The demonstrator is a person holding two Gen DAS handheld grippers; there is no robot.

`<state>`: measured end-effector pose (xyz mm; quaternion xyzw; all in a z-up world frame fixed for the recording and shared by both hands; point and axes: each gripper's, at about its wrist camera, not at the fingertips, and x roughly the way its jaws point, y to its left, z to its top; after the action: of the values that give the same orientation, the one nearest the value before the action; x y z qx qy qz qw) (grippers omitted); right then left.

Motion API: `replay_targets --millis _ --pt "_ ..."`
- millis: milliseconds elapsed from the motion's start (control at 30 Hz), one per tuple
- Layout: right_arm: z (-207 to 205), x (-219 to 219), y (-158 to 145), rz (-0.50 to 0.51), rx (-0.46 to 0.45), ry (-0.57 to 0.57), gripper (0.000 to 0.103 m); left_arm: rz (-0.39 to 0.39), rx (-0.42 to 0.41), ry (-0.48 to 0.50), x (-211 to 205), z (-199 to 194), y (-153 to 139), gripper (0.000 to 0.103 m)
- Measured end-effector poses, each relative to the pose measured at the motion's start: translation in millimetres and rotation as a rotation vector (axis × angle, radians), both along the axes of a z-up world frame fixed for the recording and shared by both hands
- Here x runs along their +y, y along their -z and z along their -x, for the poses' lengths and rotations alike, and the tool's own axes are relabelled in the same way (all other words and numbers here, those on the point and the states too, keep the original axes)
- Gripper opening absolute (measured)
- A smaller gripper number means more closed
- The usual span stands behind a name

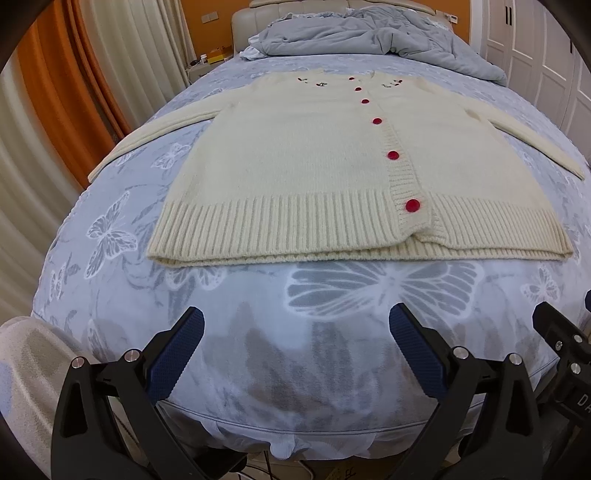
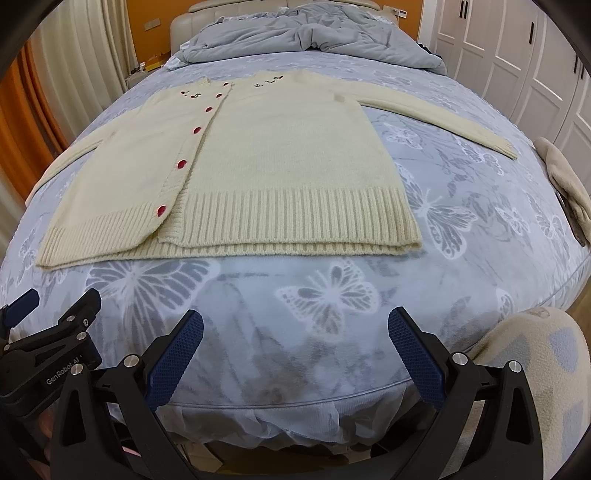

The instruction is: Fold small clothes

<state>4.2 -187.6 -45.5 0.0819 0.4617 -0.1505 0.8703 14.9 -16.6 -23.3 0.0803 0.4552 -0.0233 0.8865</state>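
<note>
A bed (image 1: pixel 110 295) with a butterfly-print sheet bears a cream knit cardigan (image 1: pixel 295 166), laid flat, buttoned, sleeves spread. A rumpled grey duvet (image 1: pixel 369 33) lies by the headboard. Left gripper (image 1: pixel 297 332) and right gripper (image 2: pixel 295 332) hover spread wide, empty, near its hem.

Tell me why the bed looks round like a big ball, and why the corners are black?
In the left wrist view the fisheye lens bends the bed into a dome, curves the curtain, and leaves dark corners. In the right wrist view the bed bulges the same way and the wardrobe doors lean. In both, the cardigan looks sharp and evenly lit, with no glare.
</note>
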Motion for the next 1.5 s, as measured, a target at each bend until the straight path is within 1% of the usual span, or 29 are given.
replay_targets --millis 1067,1400,1500 --pt "-0.2 3.8 1.1 0.002 0.004 -0.001 0.098 -0.005 0.007 -0.006 1.9 -1.2 3.0 0.098" --pt "-0.1 5.5 3.7 0.001 0.006 -0.004 0.098 0.009 0.014 -0.011 4.9 -2.3 4.2 0.098" --pt "-0.4 4.7 5.0 -0.011 0.009 -0.005 0.098 0.028 0.024 -0.017 7.2 -3.9 3.7 0.098"
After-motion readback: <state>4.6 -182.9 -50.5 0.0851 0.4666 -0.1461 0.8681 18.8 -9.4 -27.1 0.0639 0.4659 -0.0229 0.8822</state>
